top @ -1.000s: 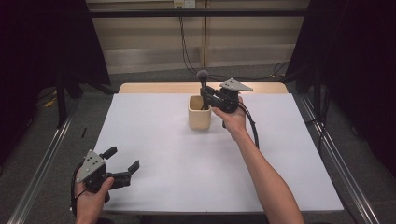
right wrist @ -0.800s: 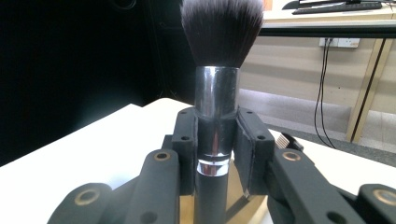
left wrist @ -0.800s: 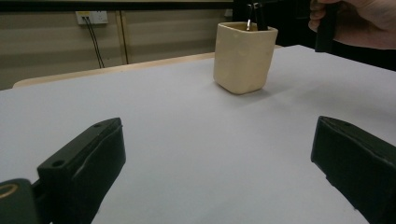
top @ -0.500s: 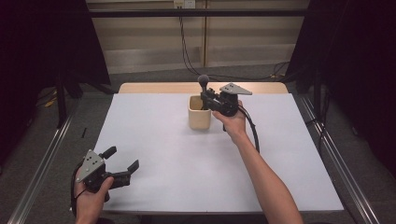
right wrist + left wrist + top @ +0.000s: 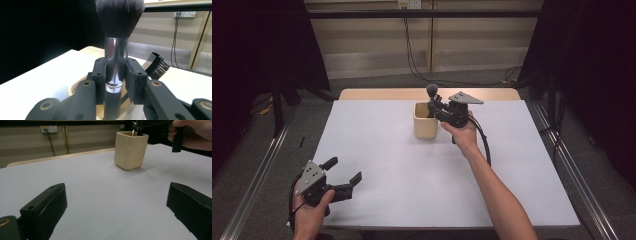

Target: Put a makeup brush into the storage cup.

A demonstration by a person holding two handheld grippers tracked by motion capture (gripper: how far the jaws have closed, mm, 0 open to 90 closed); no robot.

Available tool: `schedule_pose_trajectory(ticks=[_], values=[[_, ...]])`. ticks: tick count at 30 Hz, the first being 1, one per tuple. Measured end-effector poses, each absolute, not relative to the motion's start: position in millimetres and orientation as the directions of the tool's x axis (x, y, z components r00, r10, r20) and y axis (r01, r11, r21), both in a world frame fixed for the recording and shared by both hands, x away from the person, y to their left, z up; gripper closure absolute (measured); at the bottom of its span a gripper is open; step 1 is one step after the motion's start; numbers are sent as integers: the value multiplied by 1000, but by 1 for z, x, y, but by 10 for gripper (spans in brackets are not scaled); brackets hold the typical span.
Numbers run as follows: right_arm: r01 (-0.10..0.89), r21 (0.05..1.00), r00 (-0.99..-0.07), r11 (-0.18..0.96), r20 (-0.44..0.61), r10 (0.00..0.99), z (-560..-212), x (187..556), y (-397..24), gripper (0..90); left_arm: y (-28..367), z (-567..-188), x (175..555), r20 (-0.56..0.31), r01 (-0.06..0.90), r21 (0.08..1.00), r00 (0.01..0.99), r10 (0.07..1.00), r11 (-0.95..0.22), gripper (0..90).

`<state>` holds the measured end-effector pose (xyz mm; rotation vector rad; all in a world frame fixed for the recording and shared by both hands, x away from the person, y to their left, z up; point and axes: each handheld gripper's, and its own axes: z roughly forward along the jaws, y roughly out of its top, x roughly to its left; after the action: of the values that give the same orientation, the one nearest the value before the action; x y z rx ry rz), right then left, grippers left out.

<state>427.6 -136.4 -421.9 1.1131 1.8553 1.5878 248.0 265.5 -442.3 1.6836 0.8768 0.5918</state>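
Right gripper point(image 5: 115, 82) clamped on the metal ferrule of one makeup brush point(image 5: 117, 37), handle upright, bristles up, lower end inside the single cream holder cup point(image 5: 426, 121) at the table's point(image 5: 387, 150) far middle; one small comb-like brush point(image 5: 155, 65) leaning in the same cup; left gripper point(image 5: 343, 176) agape and idle, well apart at the near left corner

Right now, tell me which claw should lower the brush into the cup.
Right. The right claw already grips the brush over the cup; the left claw sits open at the table's near edge.
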Motion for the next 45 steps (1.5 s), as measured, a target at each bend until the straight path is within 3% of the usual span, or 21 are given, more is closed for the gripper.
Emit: schedule_pose_trajectory(ticks=[16, 24, 39, 45], values=[[322, 947, -557, -4, 193, 808, -426, 429, -140, 675, 266, -443, 249, -47, 255, 957, 602, 797, -137, 30], [322, 947, -546, -12, 196, 814, -423, 425, -140, 437, 265, -443, 251, -52, 257, 957, 603, 796, -132, 30], [325, 946, -541, -22, 205, 815, -422, 422, -141, 68, 267, -443, 251, -56, 258, 958, 599, 798, -127, 30], [320, 947, -543, -25, 205, 814, -422, 419, -143, 0, 267, -442, 249, -57, 253, 960, 598, 799, -121, 30]])
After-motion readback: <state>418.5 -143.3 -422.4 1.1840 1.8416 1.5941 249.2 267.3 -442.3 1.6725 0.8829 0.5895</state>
